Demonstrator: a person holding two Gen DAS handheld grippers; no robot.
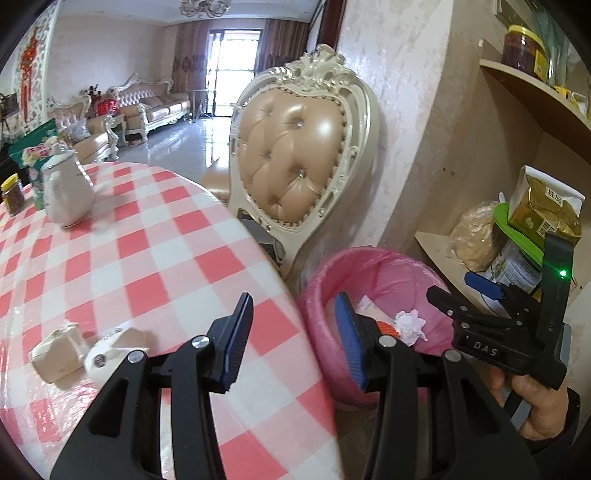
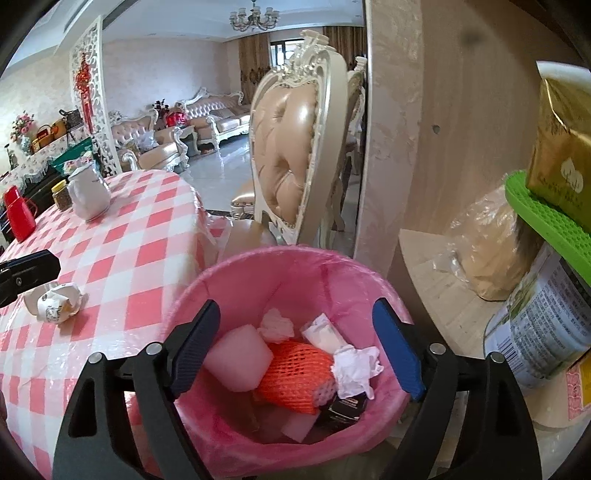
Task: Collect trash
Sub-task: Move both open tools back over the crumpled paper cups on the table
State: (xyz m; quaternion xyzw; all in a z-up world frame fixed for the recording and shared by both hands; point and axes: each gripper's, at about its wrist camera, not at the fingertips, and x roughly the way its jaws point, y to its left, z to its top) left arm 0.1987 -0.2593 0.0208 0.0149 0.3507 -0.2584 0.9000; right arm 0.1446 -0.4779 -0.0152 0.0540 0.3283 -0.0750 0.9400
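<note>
You are in a lived-in home, at the dining end of an open living room. The table (image 1: 155,236) in front of you wears a pink-and-white checked plastic cloth, and a tufted cream dining chair (image 1: 295,162) stands beside it. Past it you see ornate sofas (image 2: 218,114), a chandelier (image 2: 254,16), curtains and a red knot ornament (image 2: 84,83). Pantry shelves (image 1: 535,88) hold jars and food packets.

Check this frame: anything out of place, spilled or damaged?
One crushed paper cup lies on its side on the checked tablecloth, outside the pink-lined bin, which holds the other trash. Both grippers, left and right, are open and empty. Nothing looks spilled.
</note>
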